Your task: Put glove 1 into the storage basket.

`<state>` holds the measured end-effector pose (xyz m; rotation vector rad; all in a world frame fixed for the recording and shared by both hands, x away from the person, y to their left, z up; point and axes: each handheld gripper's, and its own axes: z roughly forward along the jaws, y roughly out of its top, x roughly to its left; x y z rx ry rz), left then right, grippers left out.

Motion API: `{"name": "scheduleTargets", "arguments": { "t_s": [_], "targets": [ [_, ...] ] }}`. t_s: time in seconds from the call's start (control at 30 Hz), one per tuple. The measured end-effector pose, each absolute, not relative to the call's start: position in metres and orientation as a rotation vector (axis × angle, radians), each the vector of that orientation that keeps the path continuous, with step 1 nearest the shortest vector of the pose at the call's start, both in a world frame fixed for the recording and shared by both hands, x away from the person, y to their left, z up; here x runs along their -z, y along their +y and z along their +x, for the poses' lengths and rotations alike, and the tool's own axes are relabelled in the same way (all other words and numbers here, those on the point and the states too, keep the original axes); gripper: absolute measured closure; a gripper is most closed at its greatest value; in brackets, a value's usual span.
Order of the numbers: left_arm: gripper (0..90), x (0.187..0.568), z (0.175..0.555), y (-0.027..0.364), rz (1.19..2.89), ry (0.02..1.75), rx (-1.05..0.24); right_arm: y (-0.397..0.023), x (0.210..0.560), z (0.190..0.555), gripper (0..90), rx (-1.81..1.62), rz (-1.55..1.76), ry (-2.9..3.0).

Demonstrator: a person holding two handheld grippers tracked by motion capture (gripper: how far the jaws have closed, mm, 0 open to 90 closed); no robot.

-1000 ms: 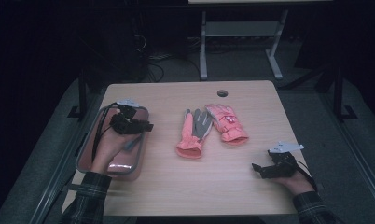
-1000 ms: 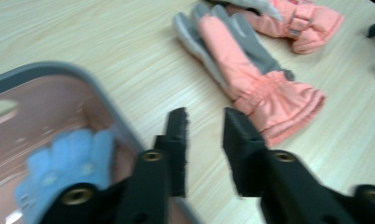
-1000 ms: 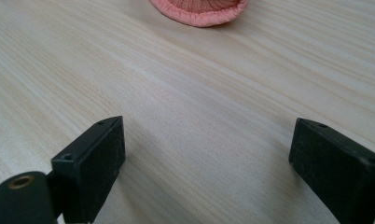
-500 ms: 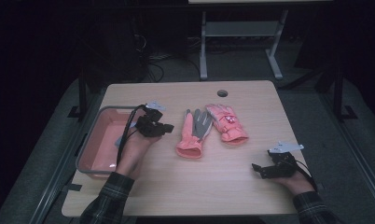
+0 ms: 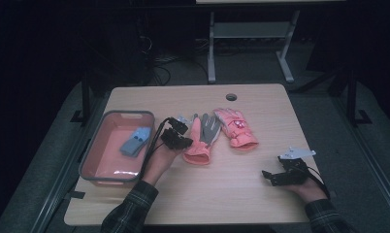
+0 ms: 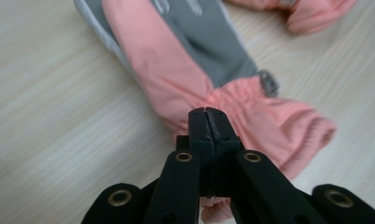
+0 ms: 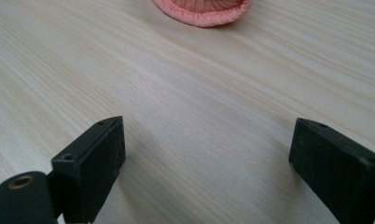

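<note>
1. The left hand-held gripper [image 5: 177, 137] sits just beside the cuff of the pink-and-grey glove [image 5: 203, 137]; in its own view its jaws are pressed flat together with nothing between them, and the gathered cuff lies right beyond the tips. I judge it is lined up there to take the glove by the cuff, the easiest edge to pinch.
2. The right hand-held gripper [image 5: 283, 173] rests low near the front right of the worktop [image 5: 241, 194], its jaws spread wide over bare wood. It holds nothing and looks parked out of the way.
3. The pink-and-grey glove lies flat near the middle of the worktop, fingers pointing away from the person. A second glove, all pink [image 5: 235, 127], lies just to its right, touching or nearly so.
4. A pink tray with a grey rim [image 5: 96, 141] stands at the left of the worktop, within easy reach of the left hand. A small blue thing [image 5: 135, 141], perhaps folded cloth, lies inside it; I cannot tell what it is.
5. The count: two hand-held grippers, two gloves, one tray, one blue thing in it.
</note>
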<state>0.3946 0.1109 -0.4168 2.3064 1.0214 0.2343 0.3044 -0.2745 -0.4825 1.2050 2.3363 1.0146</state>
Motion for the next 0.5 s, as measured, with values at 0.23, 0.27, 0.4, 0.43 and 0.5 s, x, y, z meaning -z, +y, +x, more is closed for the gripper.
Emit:
{"name": "scheduleTargets", "arguments": {
  "t_s": [0.23,0.27,0.4,0.43,0.5],
  "targets": [
    [89.4,0.424,0.391,0.107,2.314,0.977,-0.162,-0.275,0.482,0.304,10.0,-1.014,1.202,2.338],
    [89.3,0.424,0.390,0.105,2.316,0.964,-0.149,-0.275,0.482,0.304,10.0,-1.014,1.202,2.338],
    [89.3,0.424,0.384,0.094,2.327,0.915,-0.118,-0.274,0.482,0.304,10.0,-1.015,1.204,2.337],
    [89.3,0.424,0.383,0.091,2.330,0.902,-0.112,-0.275,0.482,0.304,10.0,-1.014,1.201,2.338],
    [89.3,0.424,0.380,0.085,2.343,0.872,-0.097,-0.275,0.482,0.304,10.0,-1.013,1.202,2.338]
  ]
}}
